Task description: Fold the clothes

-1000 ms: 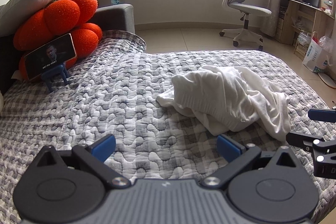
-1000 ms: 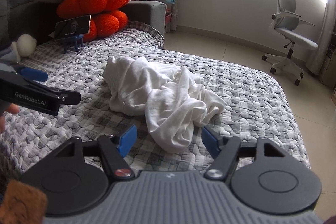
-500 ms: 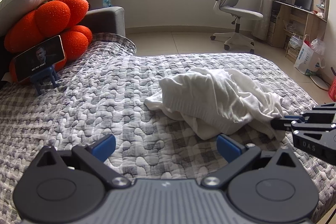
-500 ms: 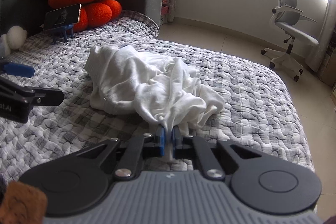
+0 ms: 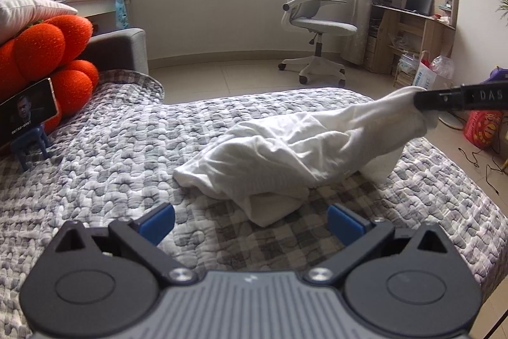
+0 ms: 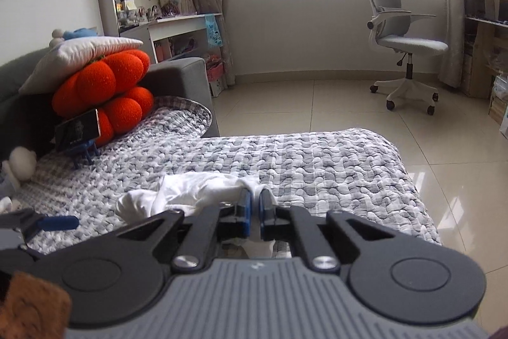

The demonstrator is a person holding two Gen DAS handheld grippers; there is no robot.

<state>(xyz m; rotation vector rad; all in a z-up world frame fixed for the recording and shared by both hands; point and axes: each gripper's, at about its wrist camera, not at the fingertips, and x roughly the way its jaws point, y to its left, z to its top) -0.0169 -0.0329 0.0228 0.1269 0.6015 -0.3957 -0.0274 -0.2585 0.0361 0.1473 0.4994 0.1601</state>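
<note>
A crumpled white garment [image 5: 285, 154] lies on the grey checked quilt [image 5: 127, 154] of the bed. My right gripper [image 6: 253, 207] is shut on one end of the white garment [image 6: 197, 191] and holds that end raised above the quilt. The left wrist view shows the same right gripper [image 5: 419, 99] at the right edge, with cloth stretched up to it. My left gripper [image 5: 250, 223] hovers open over the quilt just in front of the garment, with nothing between its blue pads [image 5: 157, 220].
Orange round cushions [image 5: 47, 59] and a white pillow [image 6: 79, 56] are stacked at the bed's head, with a phone on a blue stand [image 5: 27, 116] before them. An office chair [image 5: 314, 27] stands on the tiled floor beyond the bed. Shelves and bags line the right wall.
My right gripper went from wide open to shut on the garment's near end, then rose and lifted that end off the quilt. The left gripper stayed open and tilted up slightly.
</note>
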